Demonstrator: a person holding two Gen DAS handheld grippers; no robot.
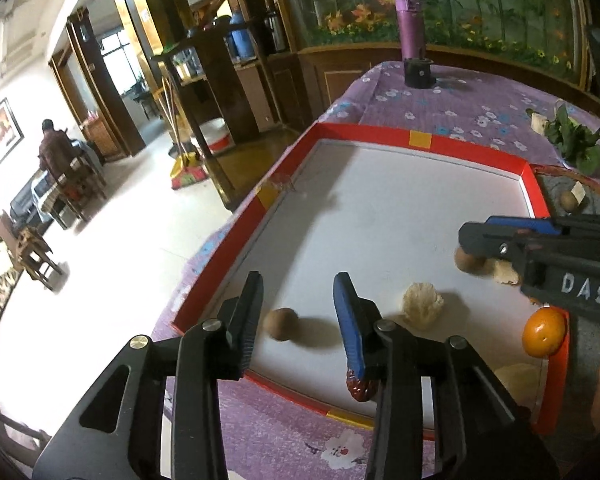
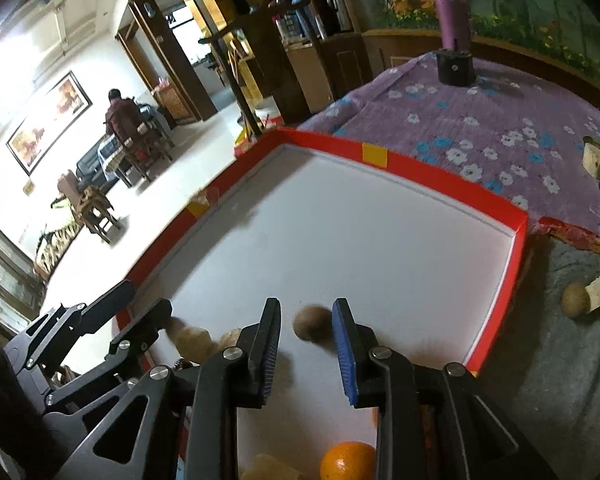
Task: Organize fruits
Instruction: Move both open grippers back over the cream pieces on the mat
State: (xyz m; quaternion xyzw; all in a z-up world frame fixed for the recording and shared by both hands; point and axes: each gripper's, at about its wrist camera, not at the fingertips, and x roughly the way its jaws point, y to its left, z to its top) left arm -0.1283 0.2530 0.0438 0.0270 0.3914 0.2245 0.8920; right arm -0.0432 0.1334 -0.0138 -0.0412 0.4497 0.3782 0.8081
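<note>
A red-walled tray [image 1: 384, 133] with a white floor sits on a table under a purple flowered cloth [image 1: 456, 100]. Counted across both views, the tray holds two small round brown fruits, one orange, one dark red date, and several pale, lumpy pieces whose kind cannot be told.

In the left wrist view, the left gripper [image 1: 298, 320] hangs over the tray's near left part with its jaws a little apart. One brown fruit [image 1: 281, 323] lies on the tray floor between its fingers, and neither pad touches it. The red date [image 1: 359, 388] lies beneath the blue-padded finger at the tray's near wall. A pale lumpy piece [image 1: 423, 303] rests just to the right, and the orange [image 1: 544, 331] sits against the tray's right wall.

The right gripper [image 2: 306, 334] stands narrowly open over the second brown fruit [image 2: 311, 323]. The blue pad seems to touch the fruit's right side, while the black pad stands clear of it, so nothing is clamped.

Outside the tray, on a grey mat [image 2: 548, 360] to the right, lie one more brown fruit [image 2: 575, 299] and a pale cut chunk [image 2: 599, 287] touching it. One purple flask [image 1: 411, 24] stands at the table's far end behind a black cup [image 1: 419, 72]. Leafy greens [image 1: 576, 140] lie at the far right. One person [image 1: 54, 148] sits in the room beyond.
</note>
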